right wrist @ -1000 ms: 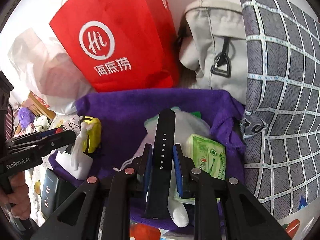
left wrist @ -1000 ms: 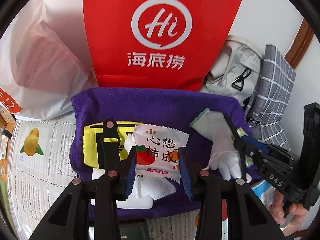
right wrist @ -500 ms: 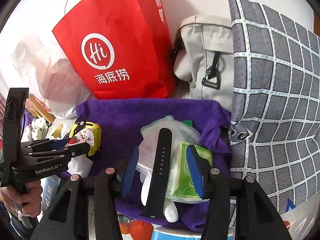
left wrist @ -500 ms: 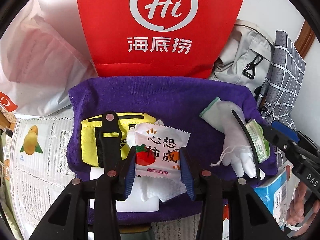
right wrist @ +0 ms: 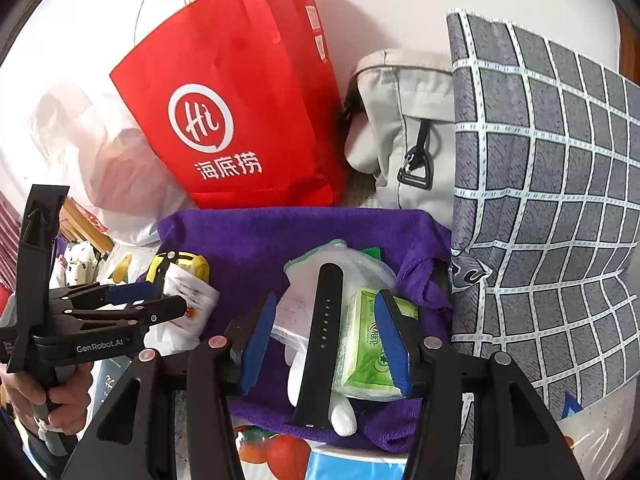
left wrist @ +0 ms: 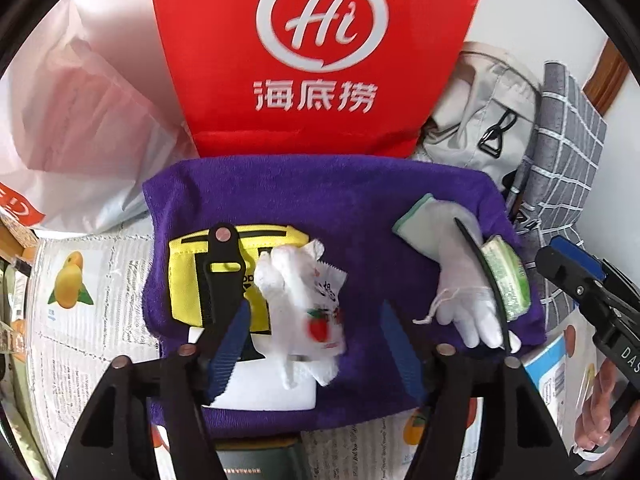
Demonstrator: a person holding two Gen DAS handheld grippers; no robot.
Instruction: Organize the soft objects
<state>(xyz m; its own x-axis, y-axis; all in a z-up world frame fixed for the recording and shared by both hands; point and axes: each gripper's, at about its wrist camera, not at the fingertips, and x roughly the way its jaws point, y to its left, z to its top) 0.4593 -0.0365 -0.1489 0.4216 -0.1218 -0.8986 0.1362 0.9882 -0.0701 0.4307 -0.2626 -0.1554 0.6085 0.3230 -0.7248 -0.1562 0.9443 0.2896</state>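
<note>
Purple towel (left wrist: 320, 200) serves as landmark; it lies spread on a newspaper-covered surface (left wrist: 88, 320), in front of a red paper bag (left wrist: 320, 60).

Left tongs (left wrist: 316, 344): jaws have just been opening and now stand wide apart, pads clear of everything. Between them, over the near-left part of the towel, a white snack packet (left wrist: 320, 312) with a strawberry print sits tilted and motion-blurred, touching neither pad. A yellow pouch (left wrist: 188, 276) lies on the towel's left part, just behind the left finger, with a black strap (left wrist: 220, 264) across it. A white folded tissue (left wrist: 272, 392) lies at the towel's near edge under the packet.

Right tongs (right wrist: 326, 344): jaws have just been opening, now partly apart. Between them on the towel's right part lie a white glove (right wrist: 304, 300), a black watch strap (right wrist: 320, 344) on top of it, and a green tissue pack (right wrist: 368, 344). The right pad sits against or just beside the pack; cannot tell which. The strap is free of both pads.

A grey checked pillow (right wrist: 540, 200) and a beige bag (right wrist: 400, 128) stand right of the towel.
</note>
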